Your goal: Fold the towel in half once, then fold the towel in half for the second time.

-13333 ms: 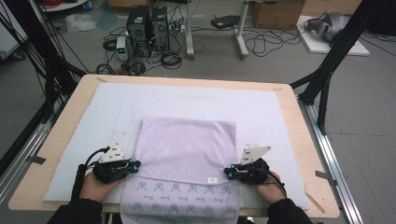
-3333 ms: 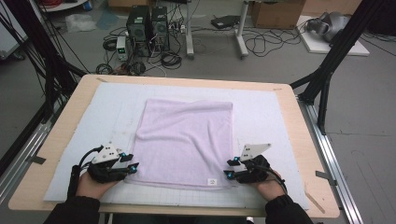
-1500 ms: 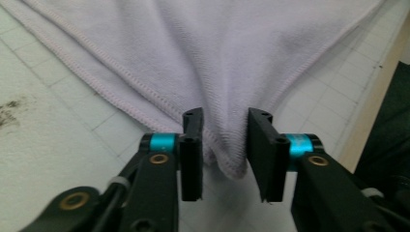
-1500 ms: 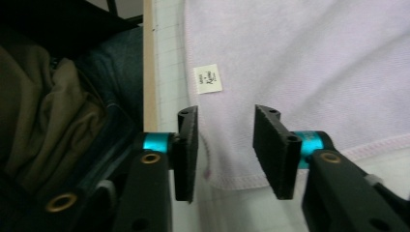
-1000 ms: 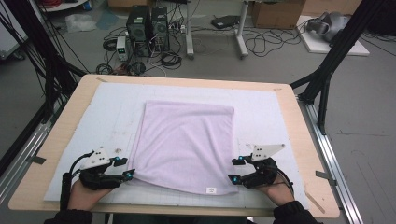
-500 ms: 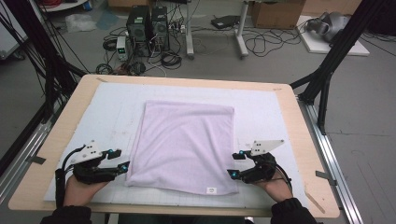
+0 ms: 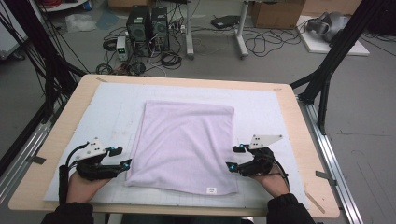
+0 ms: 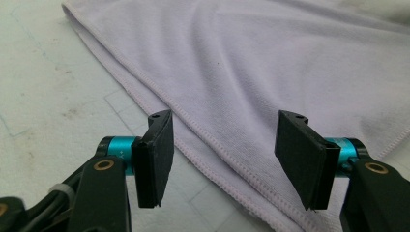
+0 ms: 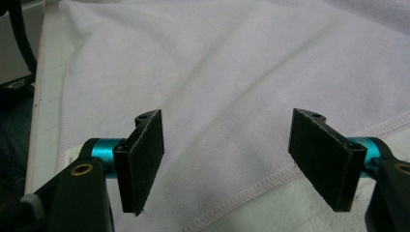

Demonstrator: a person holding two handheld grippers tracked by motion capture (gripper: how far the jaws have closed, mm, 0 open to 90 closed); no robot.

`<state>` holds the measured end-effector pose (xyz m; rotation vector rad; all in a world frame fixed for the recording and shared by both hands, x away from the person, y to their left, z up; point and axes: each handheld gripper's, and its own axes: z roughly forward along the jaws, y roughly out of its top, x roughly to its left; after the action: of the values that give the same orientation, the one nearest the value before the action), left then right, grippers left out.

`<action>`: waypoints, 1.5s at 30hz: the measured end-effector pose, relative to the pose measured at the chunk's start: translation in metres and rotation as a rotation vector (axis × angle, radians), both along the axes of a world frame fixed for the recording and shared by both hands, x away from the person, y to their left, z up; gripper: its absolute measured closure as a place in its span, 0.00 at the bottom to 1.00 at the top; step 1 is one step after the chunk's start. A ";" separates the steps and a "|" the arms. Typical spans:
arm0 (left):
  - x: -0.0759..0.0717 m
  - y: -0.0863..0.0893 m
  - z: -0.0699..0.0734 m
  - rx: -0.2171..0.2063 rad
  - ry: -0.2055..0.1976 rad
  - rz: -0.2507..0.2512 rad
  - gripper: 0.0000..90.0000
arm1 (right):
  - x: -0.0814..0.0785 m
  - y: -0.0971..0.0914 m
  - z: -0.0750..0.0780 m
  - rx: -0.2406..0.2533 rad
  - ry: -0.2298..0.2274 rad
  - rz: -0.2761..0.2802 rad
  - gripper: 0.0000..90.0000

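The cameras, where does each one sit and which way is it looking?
High view: sits above the table, looks forward and down; both hands and forearms show.
Left gripper view: rides the left gripper, looks along its open jaws at the towel's hemmed edge.
Right gripper view: rides the right gripper, looks along its open jaws across the towel.
All share the lilac towel.

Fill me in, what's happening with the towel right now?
A person is working a lilac towel on the white mat with a handheld claw in each hand. The left claw sits at the towel's left edge and the right claw at its right edge, both near the front corners. Both have just been opening; their jaws stand apart and grip nothing, with the hem lying beneath them. The towel lies flat and folded, its small label at the front right corner.
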<state>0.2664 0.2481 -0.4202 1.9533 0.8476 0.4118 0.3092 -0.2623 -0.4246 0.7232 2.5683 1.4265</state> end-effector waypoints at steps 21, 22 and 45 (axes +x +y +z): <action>0.013 0.000 0.007 -0.010 -0.016 0.010 0.44 | 0.012 0.006 0.001 -0.026 -0.013 -0.009 0.30; 0.014 0.001 0.008 -0.005 -0.020 0.008 0.44 | 0.012 0.006 0.001 -0.024 -0.009 -0.009 0.30; 0.088 -0.013 0.031 -0.011 0.006 0.004 0.48 | 0.081 0.002 0.010 -0.050 0.031 -0.063 0.30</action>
<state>0.3543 0.2355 -0.3892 1.9441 0.8560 0.4026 0.3903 -0.2599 -0.4144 0.8175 2.5692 1.3377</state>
